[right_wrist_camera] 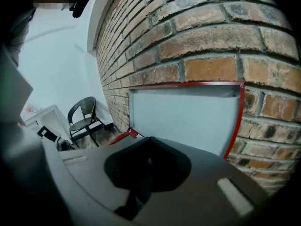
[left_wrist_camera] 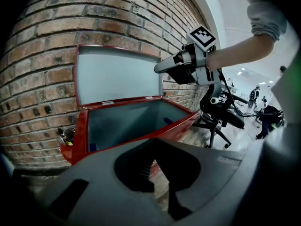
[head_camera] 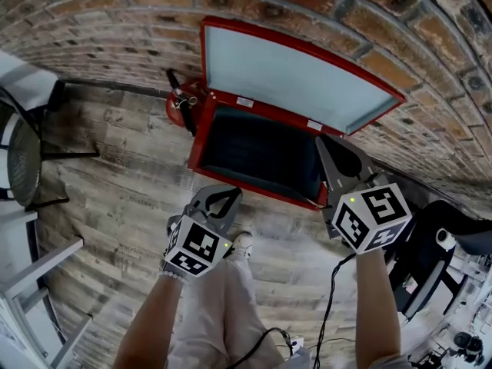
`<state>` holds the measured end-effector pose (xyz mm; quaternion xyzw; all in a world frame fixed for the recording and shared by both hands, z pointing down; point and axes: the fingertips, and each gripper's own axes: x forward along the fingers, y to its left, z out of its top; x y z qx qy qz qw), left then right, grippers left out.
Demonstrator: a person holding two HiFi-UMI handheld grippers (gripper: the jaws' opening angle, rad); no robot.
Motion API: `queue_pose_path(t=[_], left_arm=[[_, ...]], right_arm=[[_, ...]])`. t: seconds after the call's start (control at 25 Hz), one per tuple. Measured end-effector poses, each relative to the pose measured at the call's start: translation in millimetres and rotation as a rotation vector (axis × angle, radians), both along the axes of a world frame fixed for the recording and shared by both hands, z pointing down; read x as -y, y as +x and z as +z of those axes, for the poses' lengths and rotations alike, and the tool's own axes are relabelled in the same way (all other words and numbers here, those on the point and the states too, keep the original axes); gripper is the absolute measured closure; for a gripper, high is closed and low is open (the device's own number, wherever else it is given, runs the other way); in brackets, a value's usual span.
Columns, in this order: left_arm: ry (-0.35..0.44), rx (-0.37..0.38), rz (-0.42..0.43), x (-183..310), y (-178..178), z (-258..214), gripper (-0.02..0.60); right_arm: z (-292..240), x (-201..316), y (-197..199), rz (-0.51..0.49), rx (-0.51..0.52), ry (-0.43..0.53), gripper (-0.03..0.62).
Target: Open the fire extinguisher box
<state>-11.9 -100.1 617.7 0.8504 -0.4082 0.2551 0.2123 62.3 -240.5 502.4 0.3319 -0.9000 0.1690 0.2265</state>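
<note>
Jaws pressed together on nothing, the right gripper (head_camera: 322, 141) hangs over the right-hand rim of the red fire extinguisher box (head_camera: 197, 137) at centre frame. The left gripper (head_camera: 233, 194), equally closed and empty, stops just short of the box's near edge. The lid (head_camera: 292, 75) stands raised against the brick wall (head_camera: 115, 21). Bare plank floor (head_camera: 115, 198) runs clear to a black chair (head_camera: 19, 152) at the left edge. An office chair (head_camera: 430, 256) crowds the lower right.
</note>
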Motion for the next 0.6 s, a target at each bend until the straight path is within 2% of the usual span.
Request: queue_pose_path(t=[0.12,0.4,0.6], left_arm=[[0.003,0.003,0.007,-1,0,-1,0.583],[0.004,0.004,0.013,-6,1,0,0.583],[0.004,-0.001,0.014,-10,1,1,0.583]], right_arm=[[15,-16,-5,-0.044,-0.01,-0.048,0.581],[48,-58,-21,-0.188,-0.021,-0.171,0.488],[72,-88,-32,-0.324,-0.068,-0.232,0.477]])
